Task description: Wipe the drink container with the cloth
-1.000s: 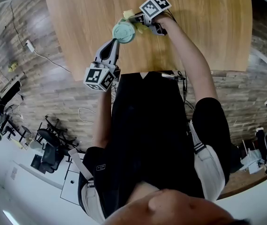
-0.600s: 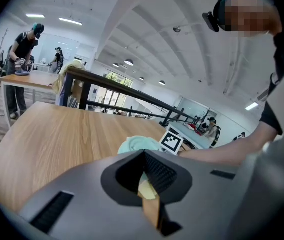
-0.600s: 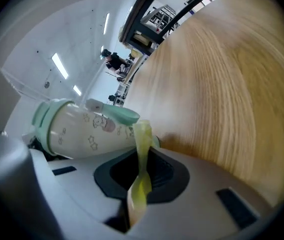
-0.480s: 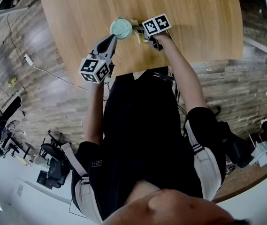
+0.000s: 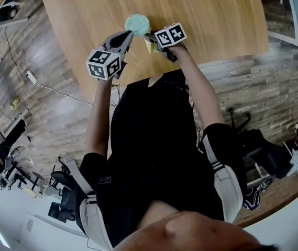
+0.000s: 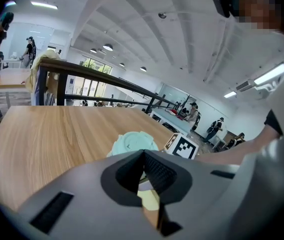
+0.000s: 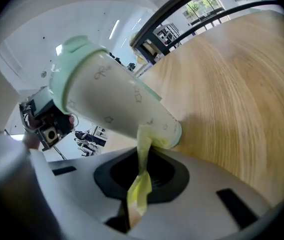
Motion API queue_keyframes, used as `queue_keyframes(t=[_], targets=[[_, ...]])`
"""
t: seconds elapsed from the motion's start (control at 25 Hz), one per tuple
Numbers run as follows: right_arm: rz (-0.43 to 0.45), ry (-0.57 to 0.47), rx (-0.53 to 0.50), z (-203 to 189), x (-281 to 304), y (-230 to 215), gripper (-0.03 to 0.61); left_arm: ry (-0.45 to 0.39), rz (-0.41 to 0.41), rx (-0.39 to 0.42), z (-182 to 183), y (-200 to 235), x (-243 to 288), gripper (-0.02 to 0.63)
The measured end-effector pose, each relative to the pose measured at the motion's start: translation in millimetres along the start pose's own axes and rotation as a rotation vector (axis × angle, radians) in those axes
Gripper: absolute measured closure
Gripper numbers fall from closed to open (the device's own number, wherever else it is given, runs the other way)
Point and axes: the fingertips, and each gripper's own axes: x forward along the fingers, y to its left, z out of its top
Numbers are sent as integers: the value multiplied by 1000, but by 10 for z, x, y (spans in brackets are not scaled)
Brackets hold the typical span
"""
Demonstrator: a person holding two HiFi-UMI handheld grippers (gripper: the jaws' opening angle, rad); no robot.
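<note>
- Drink cup (image 5: 137,22) with a mint green lid stands on the wooden worktop (image 5: 217,14), close to the near edge and a bit toward the left edge.
- Right claw (image 7: 142,170) pinches a yellow cloth (image 7: 141,189). The cloth reaches up and touches the cup low on its side.
- Left claw (image 6: 143,154) is pressed together with nothing in it. Its tips sit just beside the lid.
</note>
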Motion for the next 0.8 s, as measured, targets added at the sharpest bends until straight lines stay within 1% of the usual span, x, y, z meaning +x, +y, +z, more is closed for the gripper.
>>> queue_keyframes(t=[0.16, 0.36, 0.44, 0.56, 0.6, 0.72, 0.8], targets=[[-2, -78, -41, 119, -221, 164, 535, 1, -7, 14, -16, 3, 15, 591], [-24, -175, -101, 369, -572, 414, 535, -14, -35, -17, -32, 36, -4, 591], [-35, -185, -121, 408, -675, 518, 535, -39, -46, -25, -7, 32, -13, 589], [-49, -181, -150, 414, -731, 637, 535, -78, -65, -6, 81, 46, -8, 590], [-51, -183, -154, 412, -733, 662, 535, -72, -73, 0, 97, 58, 12, 590], [-57, -198, -145, 398, -682, 709, 535, -21, -111, 18, 61, 85, 88, 590], [-65, -209, -135, 404, -615, 729, 535, -7, -130, 20, 57, 106, 101, 591]])
